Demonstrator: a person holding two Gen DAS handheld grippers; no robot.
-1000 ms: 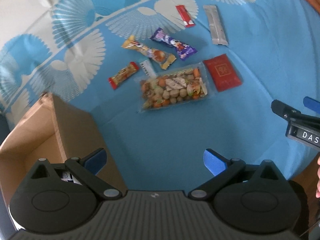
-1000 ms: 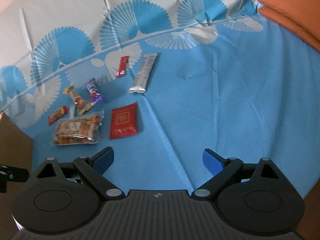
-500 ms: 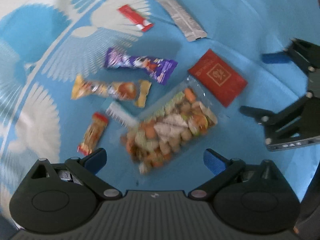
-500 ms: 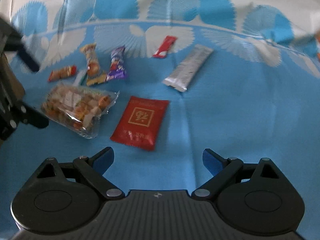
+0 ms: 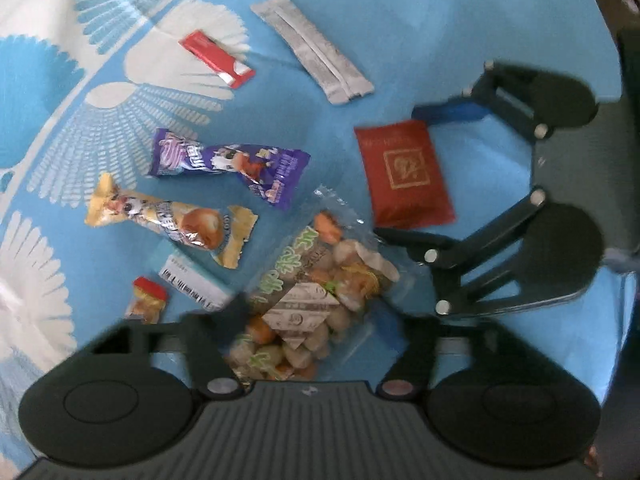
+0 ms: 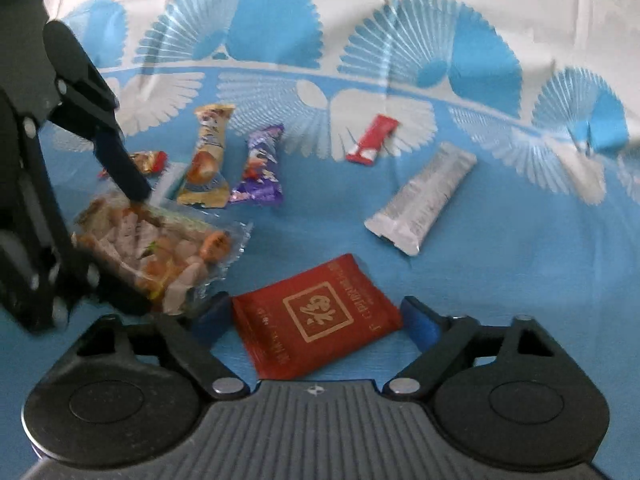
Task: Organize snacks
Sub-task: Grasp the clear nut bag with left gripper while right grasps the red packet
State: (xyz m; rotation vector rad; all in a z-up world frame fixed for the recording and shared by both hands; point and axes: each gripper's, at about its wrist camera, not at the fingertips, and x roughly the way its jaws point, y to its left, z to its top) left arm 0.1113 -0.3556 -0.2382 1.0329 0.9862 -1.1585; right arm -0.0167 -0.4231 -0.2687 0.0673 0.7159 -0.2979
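Several snacks lie on a blue patterned cloth. My left gripper (image 5: 312, 316) is open, its fingers on either side of a clear bag of mixed nuts (image 5: 304, 300), also in the right wrist view (image 6: 160, 248). My right gripper (image 6: 316, 316) is open with its fingers on either side of a flat red packet (image 6: 316, 320), which also shows in the left wrist view (image 5: 404, 172). Neither jaw has closed on its snack. The right gripper (image 5: 416, 176) appears in the left wrist view, the left gripper (image 6: 124, 236) in the right wrist view.
A purple candy wrapper (image 5: 232, 164), a yellow candy wrapper (image 5: 172, 220), a small red-orange packet (image 5: 146, 300), a white-blue label packet (image 5: 192, 280), a small red bar (image 5: 216, 58) and a long silver bar (image 5: 316, 52) lie beyond on the cloth (image 5: 440, 20).
Both grippers have moved forward and down to the snacks. The left now straddles the nut bag, the right straddles the red packet. The cardboard box has left the view.
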